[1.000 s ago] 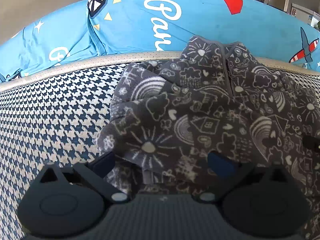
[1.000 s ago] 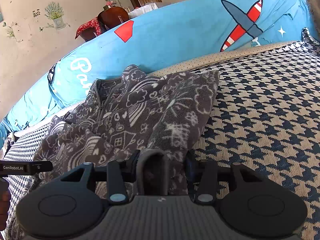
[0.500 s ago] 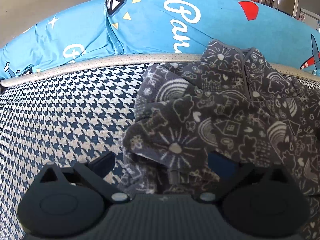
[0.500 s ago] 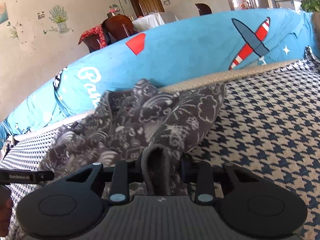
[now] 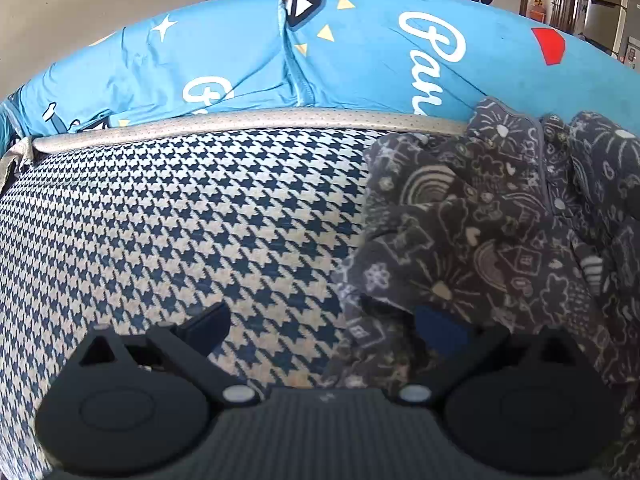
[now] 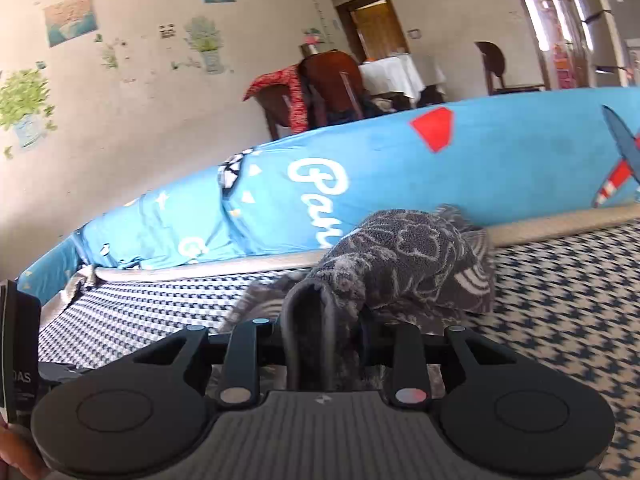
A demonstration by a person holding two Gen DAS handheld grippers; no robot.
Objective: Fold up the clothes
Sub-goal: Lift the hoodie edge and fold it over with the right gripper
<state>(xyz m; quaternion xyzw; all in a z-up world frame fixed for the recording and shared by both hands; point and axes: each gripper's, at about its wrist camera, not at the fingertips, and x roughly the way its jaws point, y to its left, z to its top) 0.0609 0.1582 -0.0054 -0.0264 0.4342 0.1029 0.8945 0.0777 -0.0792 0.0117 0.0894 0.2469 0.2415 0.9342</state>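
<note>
The right tool (image 6: 326,330) is clamped on a bunched fold of a grey fleece garment (image 6: 404,264) printed with white doodles, the cloth pinched upright between its two fingers and trailing ahead and slightly to the right of the tool, where the rest lies heaped on a houndstooth-patterned cushion (image 6: 560,304). Beyond the heap runs a bright blue cover (image 6: 500,160) with white script lettering and a red patch. Behind it stand a wooden chair (image 6: 332,80) draped with red cloth and a wall (image 6: 120,100) dotted with plant stickers.

The left tool (image 5: 320,330) hangs with its fingers spread wide over the same cushion (image 5: 180,220). Its left finger (image 5: 208,322) is over bare houndstooth fabric, while its right finger (image 5: 440,330) sits at the edge of the crumpled garment (image 5: 500,220), partly under a fold; nothing is held between them. The garment fills the area ahead and right of this tool, against the blue cover (image 5: 240,60).
</note>
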